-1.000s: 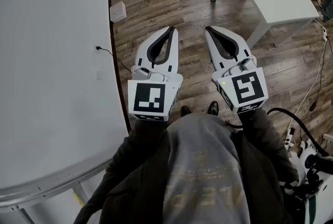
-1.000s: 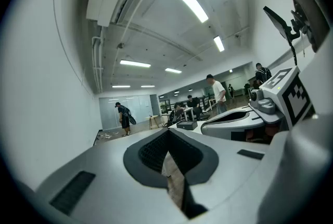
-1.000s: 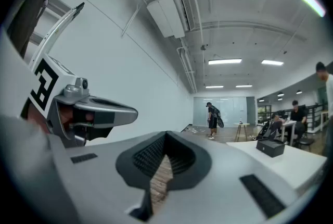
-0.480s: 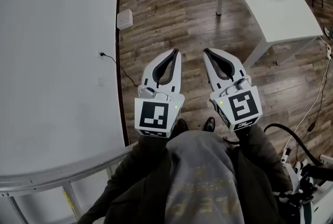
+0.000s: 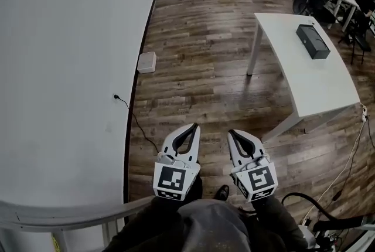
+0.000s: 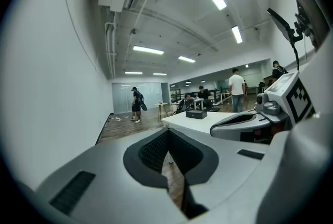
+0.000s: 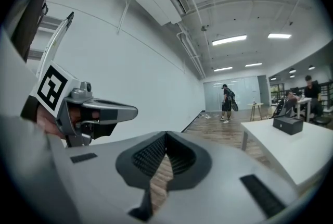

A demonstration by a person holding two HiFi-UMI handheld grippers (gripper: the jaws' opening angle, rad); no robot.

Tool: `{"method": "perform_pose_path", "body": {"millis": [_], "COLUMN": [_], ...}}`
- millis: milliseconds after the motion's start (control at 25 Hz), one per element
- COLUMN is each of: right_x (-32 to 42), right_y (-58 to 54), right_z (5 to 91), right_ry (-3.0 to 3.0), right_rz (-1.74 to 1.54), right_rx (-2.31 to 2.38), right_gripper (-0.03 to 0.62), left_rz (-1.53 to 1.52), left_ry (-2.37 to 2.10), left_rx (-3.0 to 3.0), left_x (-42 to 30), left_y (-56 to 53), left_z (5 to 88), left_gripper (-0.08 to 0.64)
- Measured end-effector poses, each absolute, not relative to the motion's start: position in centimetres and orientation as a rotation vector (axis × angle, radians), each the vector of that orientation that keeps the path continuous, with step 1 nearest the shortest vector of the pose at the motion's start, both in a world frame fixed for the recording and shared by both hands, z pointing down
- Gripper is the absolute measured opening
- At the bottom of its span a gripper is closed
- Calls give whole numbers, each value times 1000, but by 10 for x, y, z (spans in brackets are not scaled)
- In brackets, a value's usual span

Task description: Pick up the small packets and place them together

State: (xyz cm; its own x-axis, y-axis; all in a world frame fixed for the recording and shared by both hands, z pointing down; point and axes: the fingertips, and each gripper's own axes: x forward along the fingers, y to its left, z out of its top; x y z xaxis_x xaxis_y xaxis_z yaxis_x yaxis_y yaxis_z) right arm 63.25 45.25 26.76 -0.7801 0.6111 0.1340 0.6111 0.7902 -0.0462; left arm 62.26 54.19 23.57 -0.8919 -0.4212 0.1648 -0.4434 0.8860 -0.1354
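No small packets show in any view. My left gripper [image 5: 195, 126] and right gripper [image 5: 230, 132] hang side by side at the bottom of the head view, above the wooden floor, close to the person's body. Both point forward, roughly level. The left gripper [image 6: 167, 132] has its tips touching and nothing between them. The right gripper [image 7: 166, 134] is likewise shut and empty. Each gripper view also shows the other gripper alongside: the right one [image 6: 250, 123] and the left one [image 7: 96, 111].
A large white table [image 5: 70, 69] fills the left side, with a cable [image 5: 133, 121] hanging off its edge. A second white table [image 5: 304, 75] at the right carries a black box [image 5: 312, 41]. A small white box [image 5: 146, 62] lies on the floor. People stand far back.
Both grippers have sunk toward the bottom of the head view and look smaller. The view now takes in more of the room ahead. Both stay shut and empty.
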Motion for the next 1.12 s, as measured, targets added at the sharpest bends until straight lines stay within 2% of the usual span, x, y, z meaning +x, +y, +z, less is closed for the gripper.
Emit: {"method": "perform_pose_path", "body": {"millis": [560,1120], "right_x": [498,419], "right_y": [523,496], "right_z": [259,274], "right_ry": [-2864,-2894], "right_rz": [-110,-82], "right_rx": [-877,-595], "right_gripper": [3,3], "left_rz": [191,169], "left_ry": [-2931,-2780], "left_rx": [793,1037], "left_x": [486,406], "left_y": [605,581], "left_z": [230,267], "left_gripper": [-3,-3]}}
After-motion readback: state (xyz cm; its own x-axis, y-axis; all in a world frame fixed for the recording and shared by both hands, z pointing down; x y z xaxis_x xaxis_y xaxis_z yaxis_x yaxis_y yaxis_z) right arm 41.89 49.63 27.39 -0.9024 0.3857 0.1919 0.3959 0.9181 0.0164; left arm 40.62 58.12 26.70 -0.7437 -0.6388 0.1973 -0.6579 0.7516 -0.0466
